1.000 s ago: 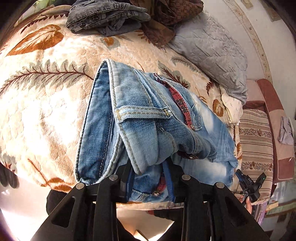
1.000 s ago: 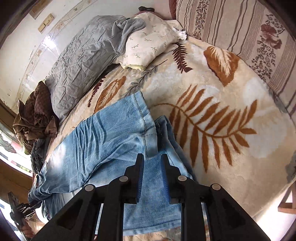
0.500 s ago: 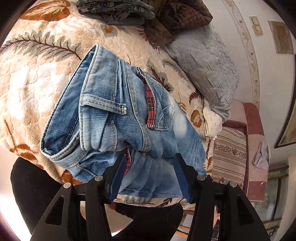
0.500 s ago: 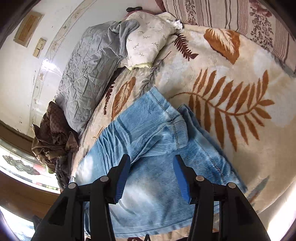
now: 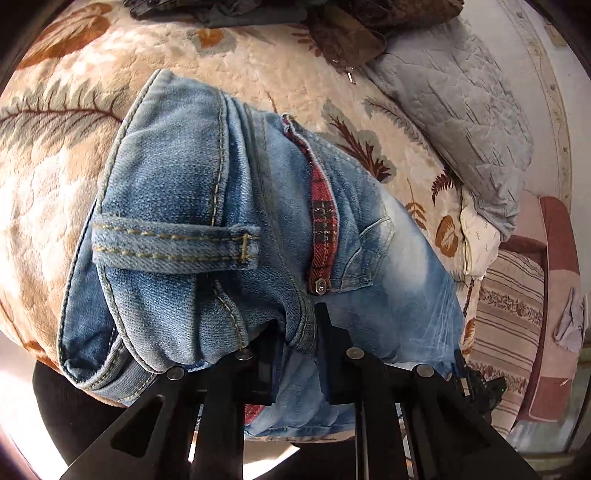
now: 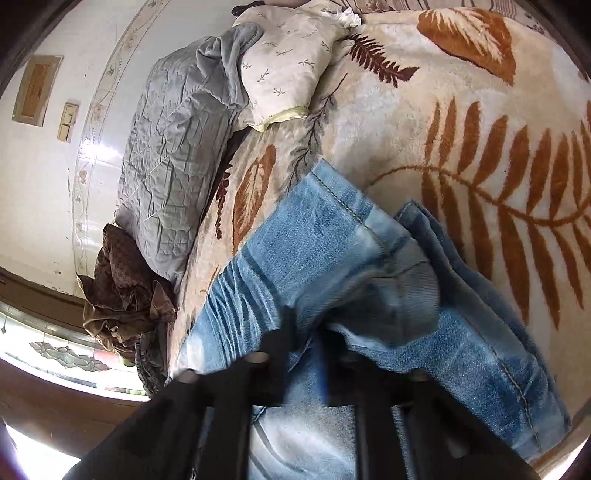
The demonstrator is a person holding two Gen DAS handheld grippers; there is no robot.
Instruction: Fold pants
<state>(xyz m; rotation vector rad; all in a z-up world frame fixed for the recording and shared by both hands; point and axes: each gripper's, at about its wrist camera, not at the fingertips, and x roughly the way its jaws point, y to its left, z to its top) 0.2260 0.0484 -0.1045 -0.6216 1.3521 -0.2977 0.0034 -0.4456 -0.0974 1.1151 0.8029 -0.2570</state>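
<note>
The left gripper (image 5: pixel 295 350) reaches forward, its jaws clamped on a bunched fold at the waistband of the faded blue jeans (image 5: pixel 207 236), plaid-lined denim spread ahead of it over the plush leaf-print blanket (image 5: pixel 48 155). The right gripper (image 6: pixel 306 354), blurred, pinches the hemmed leg ends; a quilted grey pillow (image 6: pixel 173 155) lies beyond-left.

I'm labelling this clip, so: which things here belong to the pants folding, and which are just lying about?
Job:
- blue jeans
- left hand-held gripper, closed on the waist end
- right hand-held gripper, closed on the leg end

Lying about:
- grey quilt
- cream pillow
- brown garment
- dark jeans
</note>
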